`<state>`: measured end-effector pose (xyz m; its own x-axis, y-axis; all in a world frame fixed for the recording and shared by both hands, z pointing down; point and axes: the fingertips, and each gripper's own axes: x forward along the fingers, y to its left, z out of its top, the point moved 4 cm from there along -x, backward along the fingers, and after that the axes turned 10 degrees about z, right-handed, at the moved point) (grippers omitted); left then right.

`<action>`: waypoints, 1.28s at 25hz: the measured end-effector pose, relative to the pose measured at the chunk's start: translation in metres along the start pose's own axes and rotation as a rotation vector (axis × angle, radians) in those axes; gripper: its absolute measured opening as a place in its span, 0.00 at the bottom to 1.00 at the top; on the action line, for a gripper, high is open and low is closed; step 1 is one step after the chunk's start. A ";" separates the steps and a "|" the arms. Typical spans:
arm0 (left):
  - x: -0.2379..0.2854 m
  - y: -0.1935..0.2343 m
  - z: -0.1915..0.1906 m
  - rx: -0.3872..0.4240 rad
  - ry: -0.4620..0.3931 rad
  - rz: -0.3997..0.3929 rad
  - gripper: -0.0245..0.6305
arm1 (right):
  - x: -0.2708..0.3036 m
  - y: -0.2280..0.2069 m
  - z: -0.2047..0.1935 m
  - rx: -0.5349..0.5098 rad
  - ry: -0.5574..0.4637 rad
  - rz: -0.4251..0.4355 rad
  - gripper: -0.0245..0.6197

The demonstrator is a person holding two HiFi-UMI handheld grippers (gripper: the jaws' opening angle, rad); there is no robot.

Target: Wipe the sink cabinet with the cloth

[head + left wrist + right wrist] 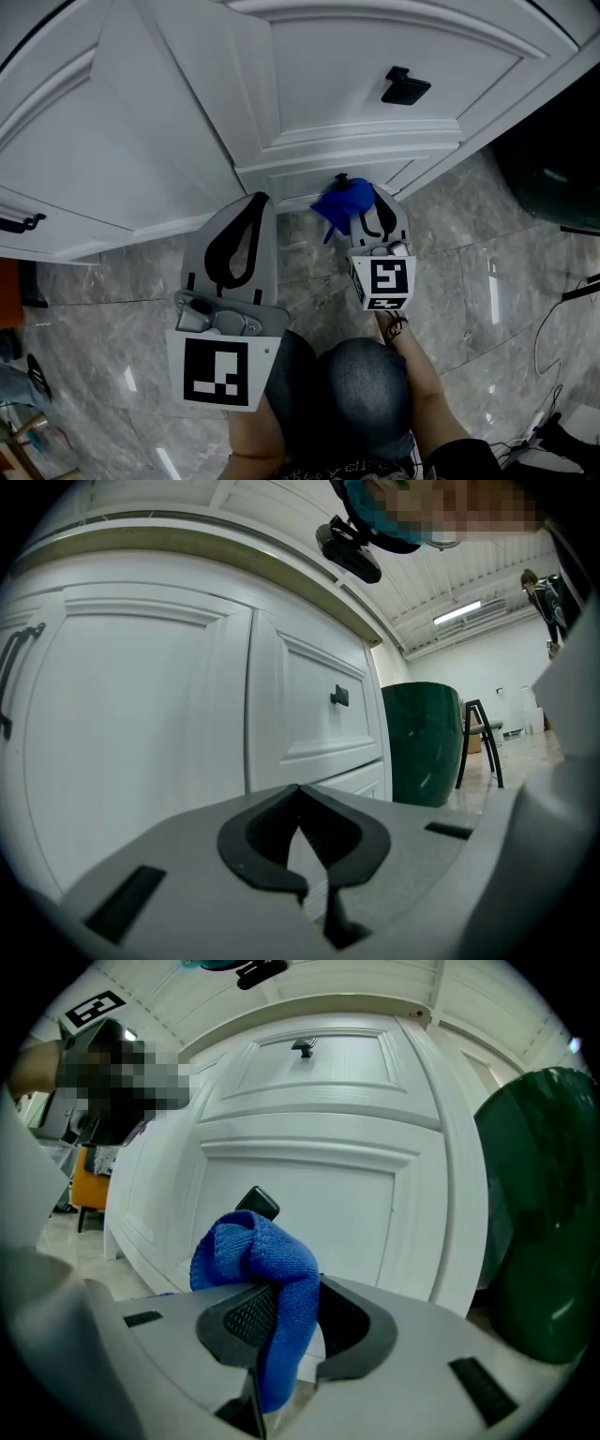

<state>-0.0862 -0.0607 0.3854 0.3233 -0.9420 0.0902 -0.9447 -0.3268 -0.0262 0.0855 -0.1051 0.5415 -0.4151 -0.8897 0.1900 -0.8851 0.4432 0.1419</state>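
My right gripper (286, 1330) pinches the bunched blue terry cloth (253, 1251) near the white panelled sink cabinet door (319, 1194); I judge it soft, light and limp, best gripped mid-fold; my left gripper (302, 846) has its jaws together on nothing.

Head view: from above, facing steeply down at the sink cabinet (187, 141) front and marble floor (103, 319). Both gripper views: low, close to the cabinet, tilted upward. All three share its white panelled doors (356, 66); the gripper views also share the green bin (422, 738).
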 end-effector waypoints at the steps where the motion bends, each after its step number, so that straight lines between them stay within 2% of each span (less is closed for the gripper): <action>1: 0.000 0.000 0.000 0.000 -0.001 0.000 0.04 | -0.001 -0.002 -0.001 0.004 0.000 -0.005 0.22; 17: 0.002 -0.005 0.000 0.004 -0.002 -0.007 0.04 | -0.017 -0.041 -0.012 0.013 0.028 -0.116 0.22; 32: 0.004 -0.006 -0.001 0.004 0.001 -0.010 0.04 | -0.024 -0.050 -0.014 0.028 0.018 -0.136 0.22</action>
<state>-0.0793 -0.0626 0.3875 0.3324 -0.9387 0.0918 -0.9413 -0.3362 -0.0292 0.1425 -0.1041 0.5434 -0.2871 -0.9392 0.1885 -0.9385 0.3151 0.1409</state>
